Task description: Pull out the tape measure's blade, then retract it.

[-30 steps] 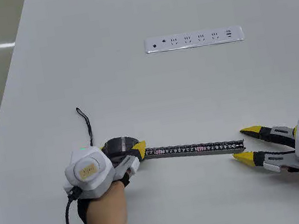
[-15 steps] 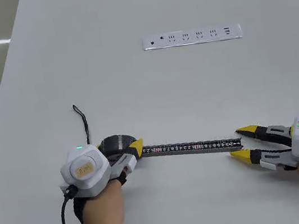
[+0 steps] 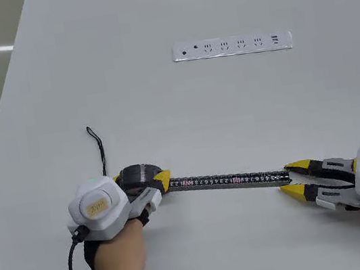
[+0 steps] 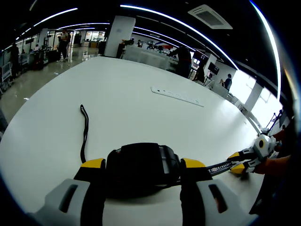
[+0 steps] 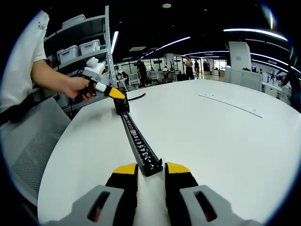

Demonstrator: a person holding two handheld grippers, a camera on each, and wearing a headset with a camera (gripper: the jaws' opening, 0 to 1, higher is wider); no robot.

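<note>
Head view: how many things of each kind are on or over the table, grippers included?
tape measure: 1
power strip: 1
grippers: 2, the left gripper and the right gripper
total: 4

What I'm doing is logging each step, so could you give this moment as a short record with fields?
tape measure: on the table, case clamped by the left gripper
blade: pulled out, lying flat toward the right gripper
right gripper: jaws flank the blade tip; contact unclear
strap: loose on the table behind the case
power strip: far side, apart from both grippers
task stage: blade out, not yet retracted
</note>
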